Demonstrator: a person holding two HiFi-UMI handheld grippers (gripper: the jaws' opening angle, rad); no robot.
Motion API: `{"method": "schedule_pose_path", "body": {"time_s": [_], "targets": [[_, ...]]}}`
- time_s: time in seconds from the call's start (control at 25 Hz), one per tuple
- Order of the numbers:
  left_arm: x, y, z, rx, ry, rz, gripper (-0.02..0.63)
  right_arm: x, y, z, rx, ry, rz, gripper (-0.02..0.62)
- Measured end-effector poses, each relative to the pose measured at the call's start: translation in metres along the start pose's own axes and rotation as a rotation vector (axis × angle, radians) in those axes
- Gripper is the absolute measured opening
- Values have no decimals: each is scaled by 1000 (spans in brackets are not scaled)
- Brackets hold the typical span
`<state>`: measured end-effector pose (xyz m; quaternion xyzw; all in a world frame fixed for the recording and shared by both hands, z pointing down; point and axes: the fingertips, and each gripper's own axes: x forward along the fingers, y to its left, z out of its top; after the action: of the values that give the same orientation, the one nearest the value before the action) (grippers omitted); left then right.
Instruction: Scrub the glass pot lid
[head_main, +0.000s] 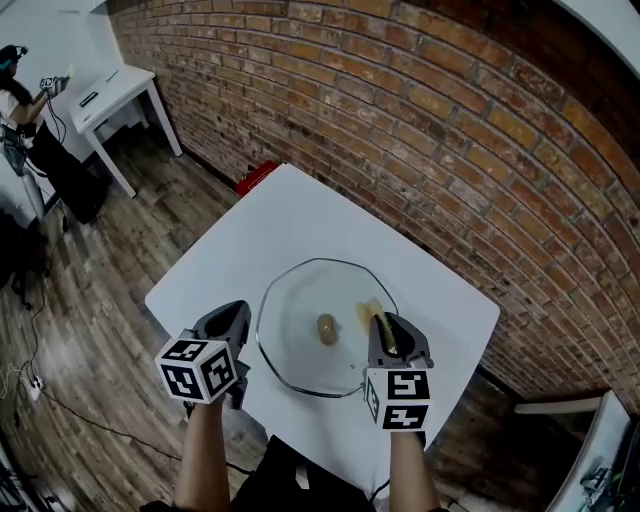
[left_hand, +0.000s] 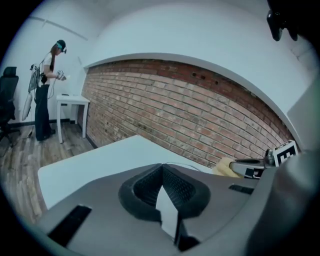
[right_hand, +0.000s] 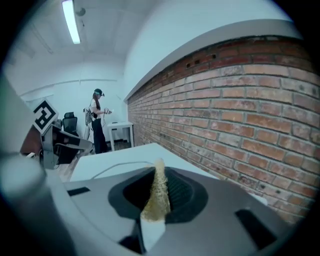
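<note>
The glass pot lid (head_main: 300, 350) lies flat on the white table (head_main: 290, 220), with its knob (head_main: 327, 329) in the middle. My left gripper (head_main: 246, 322) is at the lid's left rim. In the left gripper view its jaws (left_hand: 161, 166) are shut, and the thin rim (left_hand: 185, 166) runs off right from the tips. My right gripper (head_main: 385, 326) is over the lid's right side, shut on a yellow sponge (head_main: 370, 313). The sponge (right_hand: 156, 197) stands squeezed between the right pads and also shows in the left gripper view as a yellow sponge (left_hand: 225, 167).
A brick wall (head_main: 420, 130) runs close behind the table. A red object (head_main: 258, 175) lies on the wooden floor at the table's far corner. At the far left stands a white desk (head_main: 115, 95) with a person (head_main: 20, 100) beside it.
</note>
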<state>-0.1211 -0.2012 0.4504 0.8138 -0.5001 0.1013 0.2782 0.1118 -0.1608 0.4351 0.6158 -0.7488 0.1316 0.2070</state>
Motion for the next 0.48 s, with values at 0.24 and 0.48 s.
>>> {"method": "schedule_pose_path", "body": {"time_s": [0.24, 0.48], "targets": [[-7, -35, 55, 89, -77, -45, 11, -22, -13, 58, 20, -141, -41, 58], [-27, -75, 104, 158, -161, -105, 11, -61, -17, 112, -10, -271, -91, 58]]}}
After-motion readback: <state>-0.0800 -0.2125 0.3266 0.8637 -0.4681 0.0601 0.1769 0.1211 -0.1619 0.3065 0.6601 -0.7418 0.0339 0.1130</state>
